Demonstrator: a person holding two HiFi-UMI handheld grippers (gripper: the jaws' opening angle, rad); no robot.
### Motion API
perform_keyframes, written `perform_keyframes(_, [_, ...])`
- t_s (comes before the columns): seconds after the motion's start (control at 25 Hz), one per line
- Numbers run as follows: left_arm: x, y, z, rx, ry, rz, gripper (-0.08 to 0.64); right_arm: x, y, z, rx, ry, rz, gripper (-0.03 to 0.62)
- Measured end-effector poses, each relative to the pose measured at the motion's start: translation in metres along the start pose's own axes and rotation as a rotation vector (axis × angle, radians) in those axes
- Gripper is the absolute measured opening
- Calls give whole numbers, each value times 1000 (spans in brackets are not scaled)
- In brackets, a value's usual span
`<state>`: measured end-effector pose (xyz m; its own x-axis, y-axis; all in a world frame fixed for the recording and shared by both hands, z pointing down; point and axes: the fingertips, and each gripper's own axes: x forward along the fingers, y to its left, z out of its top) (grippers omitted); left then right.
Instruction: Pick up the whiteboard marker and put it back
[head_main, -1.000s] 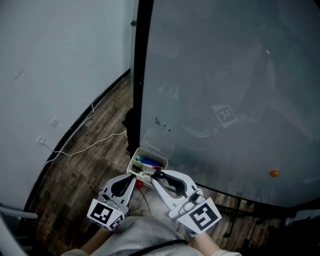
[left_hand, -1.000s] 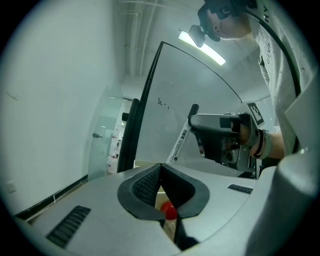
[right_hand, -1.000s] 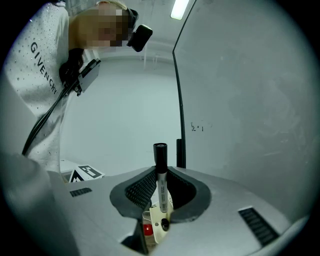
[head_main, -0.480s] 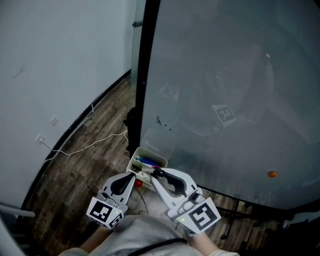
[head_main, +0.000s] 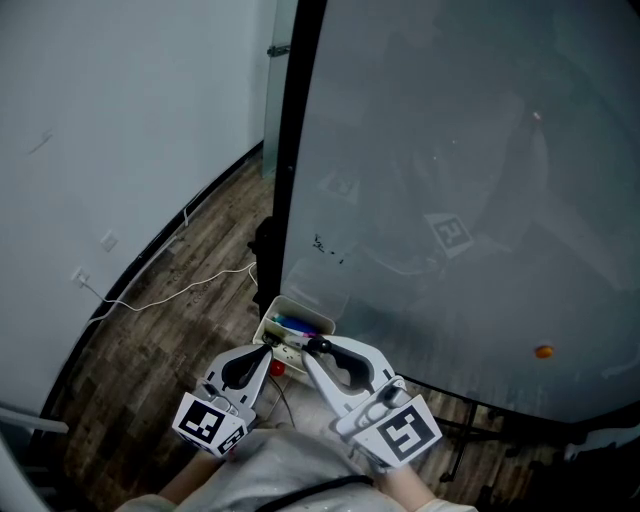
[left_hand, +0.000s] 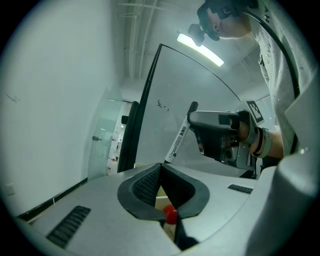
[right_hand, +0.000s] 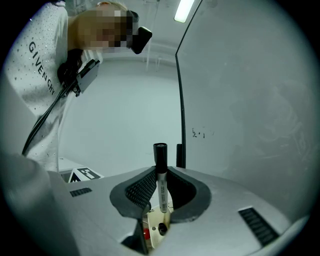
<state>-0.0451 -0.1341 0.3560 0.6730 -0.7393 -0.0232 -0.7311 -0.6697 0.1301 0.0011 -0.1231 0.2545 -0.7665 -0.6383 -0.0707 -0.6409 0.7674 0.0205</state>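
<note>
**Holding the whiteboard marker (right_hand: 160, 175) by its tray (head_main: 267, 318)**

Head view: the right gripper (head_main: 314, 348) is hovering just beside the tray below the whiteboard (head_main: 450, 180), with the left gripper (head_main: 267, 351) alongside.

Left gripper view: its jaws are resting together, empty.

Right gripper view: the jaws are clamping the whiteboard marker upright, cap up. Releasing off-centre could be sending it past the tray onto the floor (head_main: 180, 330).

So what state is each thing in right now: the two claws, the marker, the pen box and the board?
Right claw: shut on the whiteboard marker.
Left claw: shut, nothing in it.
Whiteboard marker: black cap on, gripped by its white barrel.
Pen box: open-topped, pens inside.
Whiteboard: nearly blank, a few small black marks.
</note>
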Motion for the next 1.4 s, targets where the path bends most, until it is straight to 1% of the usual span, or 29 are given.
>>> perform_keyframes(0.2, [-1,3,6,-7,-17,11,15,1,-1,-1,1,2,-2,75])
perform_keyframes(0.4, [0,5,7,7,-20,17,15,1,-4,-8,8,17,-7,75])
perform_keyframes(0.6, [-1,1,7,7,-23,1,15,0,-5,-17,29,30,-15,75])
perform_keyframes(0.88, [-2,1,-1,-12,1,12,15,-4,-9,-28,55,50,-29,75])
perform_keyframes(1.0, [-2,1,-3,-29,8,6,15,-5,-11,-34,65,60,-36,75])
perform_keyframes(1.4, [-1,-6,-12,-48,23,-17,15,-8,-17,-55,84,101,-47,75])
